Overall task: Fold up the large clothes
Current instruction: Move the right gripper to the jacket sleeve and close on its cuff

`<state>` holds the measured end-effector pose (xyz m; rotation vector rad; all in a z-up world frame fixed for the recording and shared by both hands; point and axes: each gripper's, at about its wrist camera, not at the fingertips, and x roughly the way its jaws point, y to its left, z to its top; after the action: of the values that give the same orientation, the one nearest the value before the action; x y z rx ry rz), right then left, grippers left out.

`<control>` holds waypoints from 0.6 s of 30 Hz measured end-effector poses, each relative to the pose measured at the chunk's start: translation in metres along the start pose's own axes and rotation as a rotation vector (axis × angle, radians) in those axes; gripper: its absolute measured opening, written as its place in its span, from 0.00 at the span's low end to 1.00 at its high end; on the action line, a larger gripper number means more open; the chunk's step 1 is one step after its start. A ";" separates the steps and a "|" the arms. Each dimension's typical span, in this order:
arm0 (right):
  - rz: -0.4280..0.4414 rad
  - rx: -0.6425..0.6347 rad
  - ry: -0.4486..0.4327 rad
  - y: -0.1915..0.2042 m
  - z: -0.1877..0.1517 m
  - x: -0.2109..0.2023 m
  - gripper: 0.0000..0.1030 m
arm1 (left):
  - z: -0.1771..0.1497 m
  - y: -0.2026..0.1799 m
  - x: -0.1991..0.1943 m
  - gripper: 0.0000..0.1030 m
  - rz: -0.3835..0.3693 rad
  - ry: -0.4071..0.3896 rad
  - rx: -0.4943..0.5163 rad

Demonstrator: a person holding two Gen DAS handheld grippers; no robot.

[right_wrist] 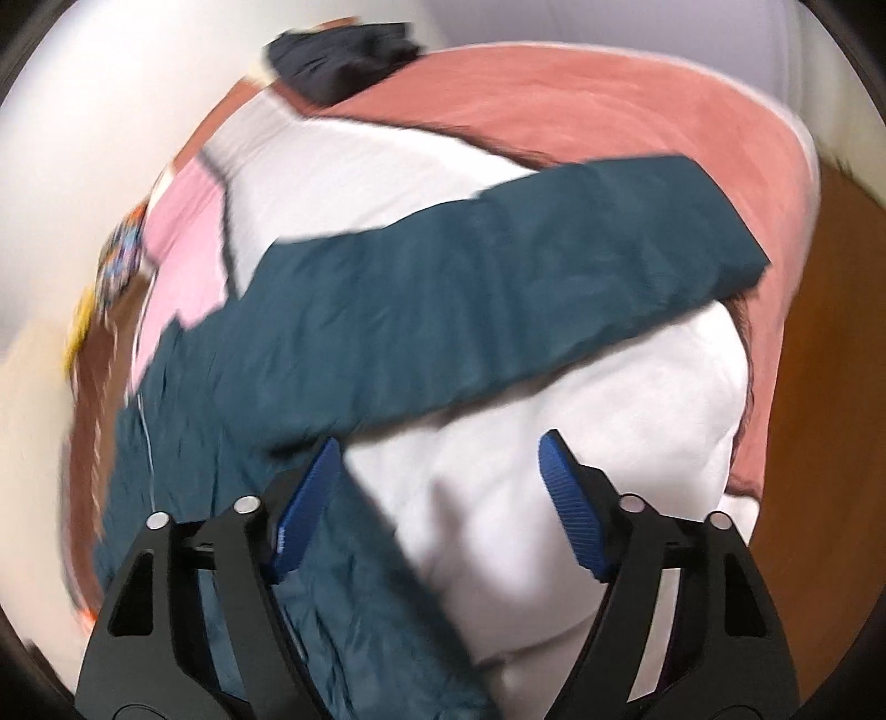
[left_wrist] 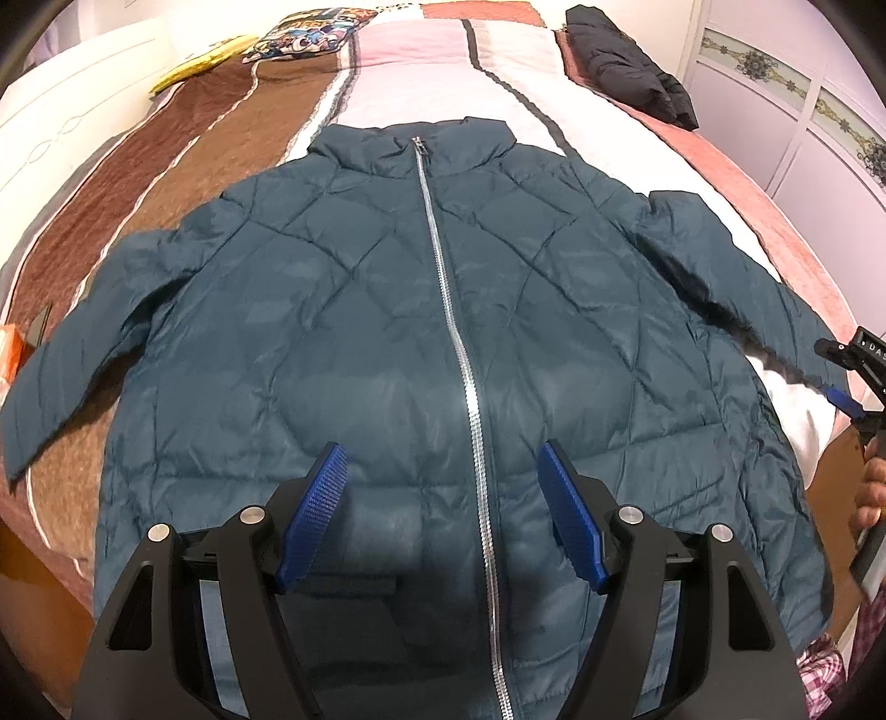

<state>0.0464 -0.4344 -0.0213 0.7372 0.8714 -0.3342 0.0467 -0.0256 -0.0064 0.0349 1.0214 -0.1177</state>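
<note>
A dark teal quilted puffer jacket (left_wrist: 421, 310) lies flat and zipped on the bed, collar at the far end, both sleeves spread out. My left gripper (left_wrist: 443, 459) is open and empty, hovering over the jacket's lower front beside the silver zipper (left_wrist: 459, 360). My right gripper (right_wrist: 440, 451) is open and empty over the white bedding, just below the jacket's right sleeve (right_wrist: 498, 288). The right gripper also shows at the right edge of the left wrist view (left_wrist: 847, 387), close to that sleeve's cuff. The right wrist view is blurred.
The bed has a striped cover (left_wrist: 415, 61) in brown, pink, white and salmon. A folded black jacket (left_wrist: 626, 61) lies at the far right. A patterned pillow (left_wrist: 304, 33) and a yellow item (left_wrist: 205, 63) lie at the far left. A wooden floor (right_wrist: 819, 443) lies right of the bed.
</note>
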 end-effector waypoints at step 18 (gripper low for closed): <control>0.079 0.289 0.070 -0.046 0.030 0.055 0.48 | 0.010 -0.015 0.022 0.68 -0.012 0.052 0.026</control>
<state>0.0720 -0.4871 -0.0729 1.0542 0.8667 -0.3698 0.0652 -0.0428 -0.0197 0.0562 1.0723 -0.1418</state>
